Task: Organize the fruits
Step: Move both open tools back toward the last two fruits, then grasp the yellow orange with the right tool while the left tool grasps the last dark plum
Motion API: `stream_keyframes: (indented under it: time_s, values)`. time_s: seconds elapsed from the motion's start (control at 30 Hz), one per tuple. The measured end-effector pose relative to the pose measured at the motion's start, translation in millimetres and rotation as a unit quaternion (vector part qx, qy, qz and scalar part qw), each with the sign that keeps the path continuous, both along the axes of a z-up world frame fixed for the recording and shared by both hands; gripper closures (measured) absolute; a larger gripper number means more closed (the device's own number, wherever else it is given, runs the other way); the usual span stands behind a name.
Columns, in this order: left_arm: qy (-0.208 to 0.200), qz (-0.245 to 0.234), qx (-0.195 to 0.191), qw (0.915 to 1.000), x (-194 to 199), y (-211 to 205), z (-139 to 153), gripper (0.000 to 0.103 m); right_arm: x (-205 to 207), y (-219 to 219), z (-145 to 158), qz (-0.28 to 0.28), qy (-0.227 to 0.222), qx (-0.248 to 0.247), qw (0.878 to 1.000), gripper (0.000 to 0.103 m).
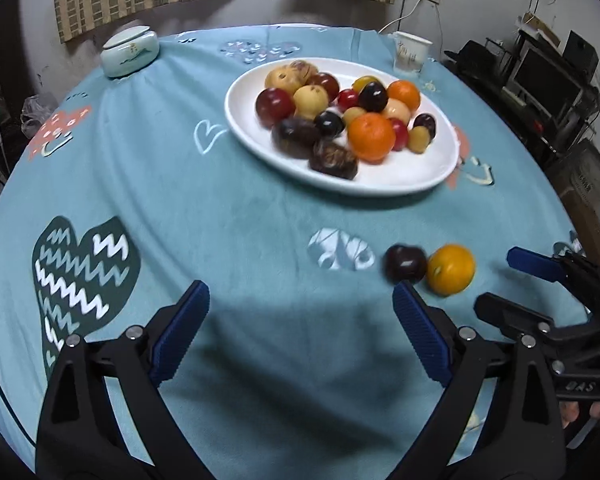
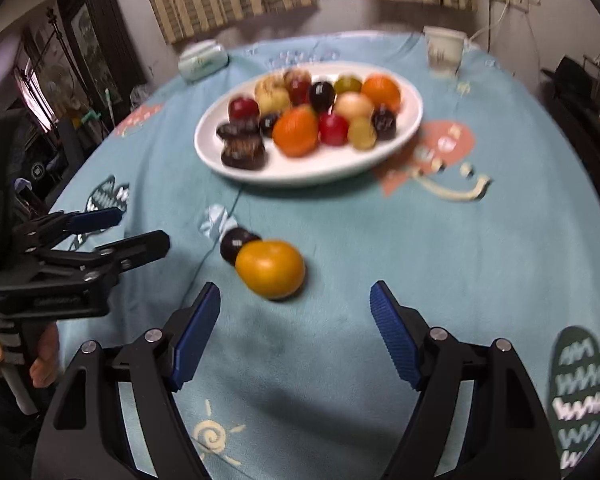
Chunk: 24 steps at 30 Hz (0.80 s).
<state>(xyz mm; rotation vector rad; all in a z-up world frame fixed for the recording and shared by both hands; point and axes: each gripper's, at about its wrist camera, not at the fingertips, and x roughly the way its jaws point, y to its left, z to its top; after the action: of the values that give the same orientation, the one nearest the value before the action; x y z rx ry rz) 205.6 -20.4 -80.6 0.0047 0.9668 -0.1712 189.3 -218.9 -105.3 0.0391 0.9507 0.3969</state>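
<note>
A white oval plate [image 1: 416,178] on the blue tablecloth holds several fruits: oranges, dark plums, red and yellow ones. It also shows in the right wrist view [image 2: 312,170]. An orange [image 1: 451,269] and a dark plum [image 1: 405,263] lie touching on the cloth in front of the plate; they also show in the right wrist view as the orange [image 2: 270,270] and the plum [image 2: 236,243]. My left gripper [image 1: 300,312] is open and empty, left of the two loose fruits. My right gripper [image 2: 296,312] is open and empty, just short of the orange.
A pale lidded ceramic jar [image 1: 130,51] stands at the table's far left. A paper cup [image 1: 412,53] stands at the far right behind the plate. The round table's edge curves close on both sides. Shelves and electronics [image 1: 548,80] stand beyond the right edge.
</note>
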Motion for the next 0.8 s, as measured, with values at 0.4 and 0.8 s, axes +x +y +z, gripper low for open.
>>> stream_keyframes:
  time_s: [0.4,0.8]
  values:
    - [-0.01,0.016,0.001,0.9998,-7.9,15.6,0.5,0.008,7.8,19.9,-5.6,0.005,-0.01,0.002,1.0,0.032]
    - [-0.007,-0.003,0.016,0.9998,-8.5,0.4,-0.6,0.008,-6.9,11.3,2.2,0.0,-0.035,0.001,0.999,0.059]
